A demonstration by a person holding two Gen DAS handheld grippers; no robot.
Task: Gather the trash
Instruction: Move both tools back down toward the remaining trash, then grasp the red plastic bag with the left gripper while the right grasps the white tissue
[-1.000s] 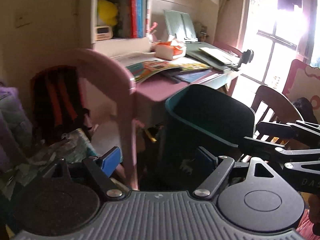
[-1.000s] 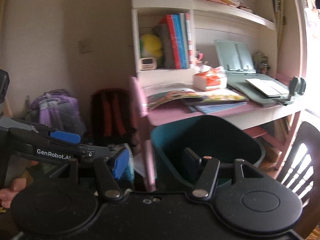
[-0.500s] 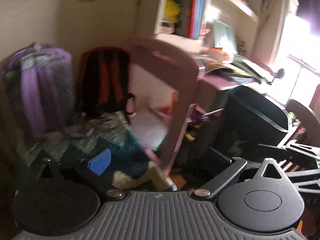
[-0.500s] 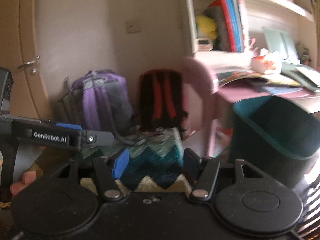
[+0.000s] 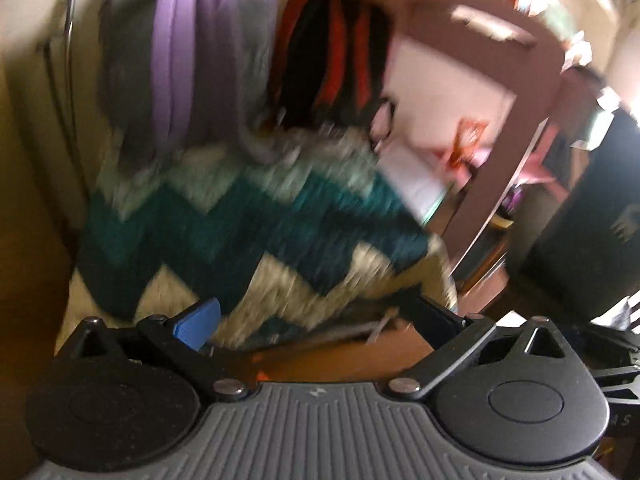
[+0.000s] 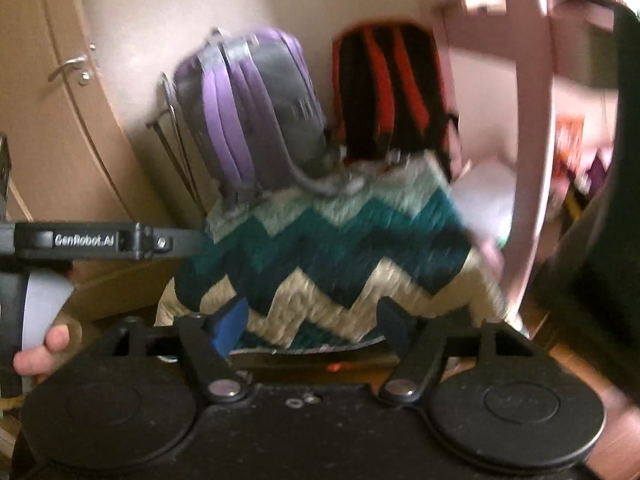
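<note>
Jaws, left: I read my left gripper point(image 5: 316, 320) as spread wide with nothing between its blue-padded fingertips.
Jaws, right: my right gripper point(image 6: 314, 322) is likewise parted and empty.
Ahead of both: a quilted blanket with teal, dark blue and cream zigzags point(image 5: 256, 232) fills the space just beyond the fingertips, draped over something I cannot identify.
Behind it: a purple and grey backpack point(image 6: 256, 112) and a black backpack with orange straps point(image 6: 392, 88) lean against the wall.
Right of the jaws: a pink chair frame point(image 6: 532, 152), and past it the dark round bin point(image 5: 592, 220), which I take to be where the trash goes.
Trash: I can pick out no clear piece; both views are motion-blurred, so small litter may be hidden.
Progress: nothing is held and I cannot see into the bin. I judge a target has yet to be found, then gripped and carried to the bin.
</note>
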